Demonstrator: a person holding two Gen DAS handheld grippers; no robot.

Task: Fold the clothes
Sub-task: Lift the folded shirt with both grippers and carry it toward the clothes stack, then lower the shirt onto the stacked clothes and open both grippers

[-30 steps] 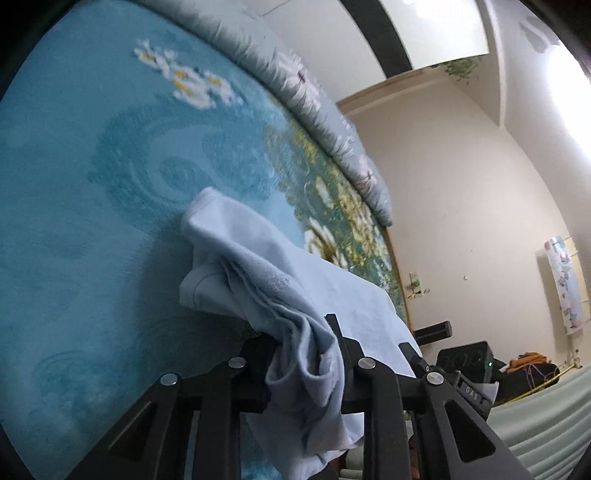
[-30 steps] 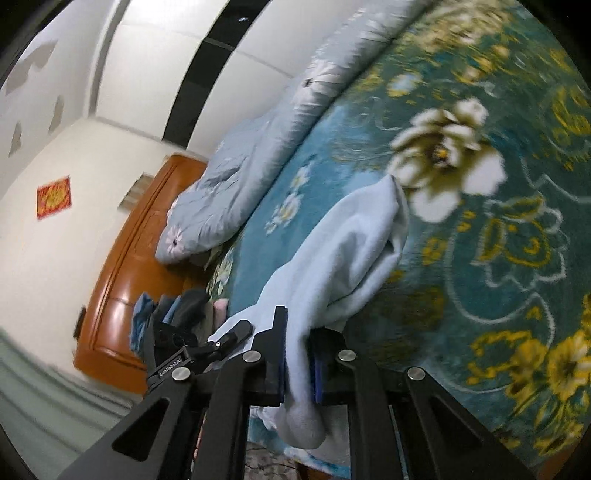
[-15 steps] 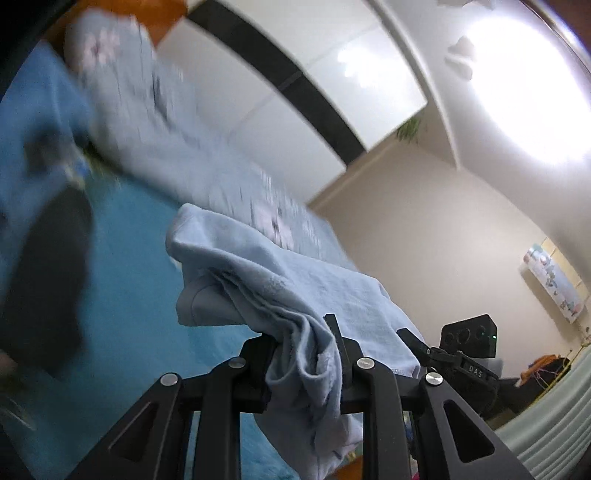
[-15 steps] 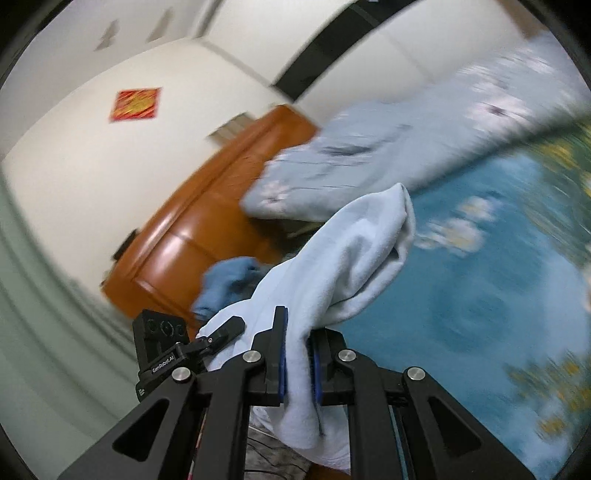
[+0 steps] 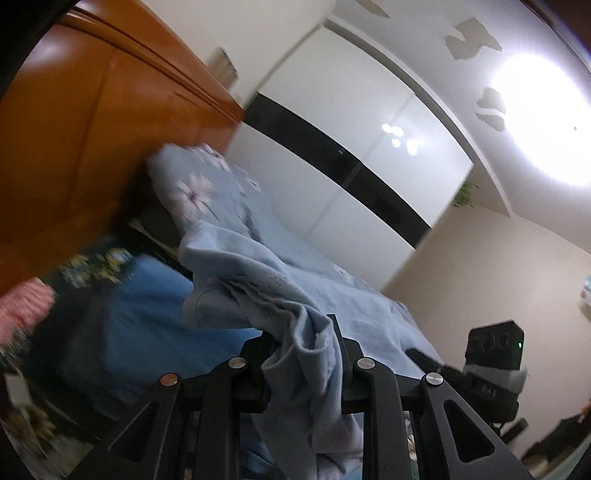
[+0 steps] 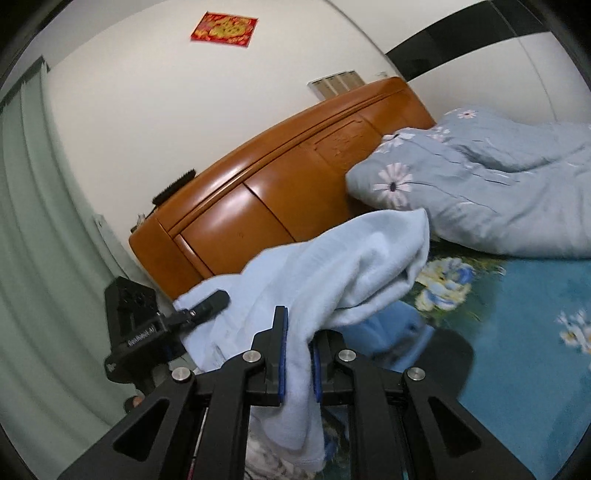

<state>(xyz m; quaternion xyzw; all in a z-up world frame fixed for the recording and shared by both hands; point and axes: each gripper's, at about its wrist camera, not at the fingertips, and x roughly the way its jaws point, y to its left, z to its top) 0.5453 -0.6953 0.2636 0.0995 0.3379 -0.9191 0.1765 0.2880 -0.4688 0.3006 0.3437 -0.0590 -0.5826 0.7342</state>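
Both tongs clamped on the light blue garment [image 6: 332, 280]: left gripper [image 5: 306, 354] on bunched fabric, right gripper [image 6: 297, 354] nearly closed. Two-corner hold likely spreads it above the bed [image 6: 535, 332] for folding.

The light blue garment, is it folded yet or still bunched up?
Still bunched. The light blue garment hangs crumpled between the right tongs and left tongs, both clamped on it, wrinkled and draping, no flat fold.

An orange wooden headboard [image 6: 280, 192] stands against the pale wall, a red paper decoration [image 6: 223, 27] above it. A grey-blue floral quilt [image 6: 498, 188] lies bunched beside it on the teal flowered bedspread [image 6: 535, 314] — a white wardrobe [image 5: 354, 166] with a black band behind.
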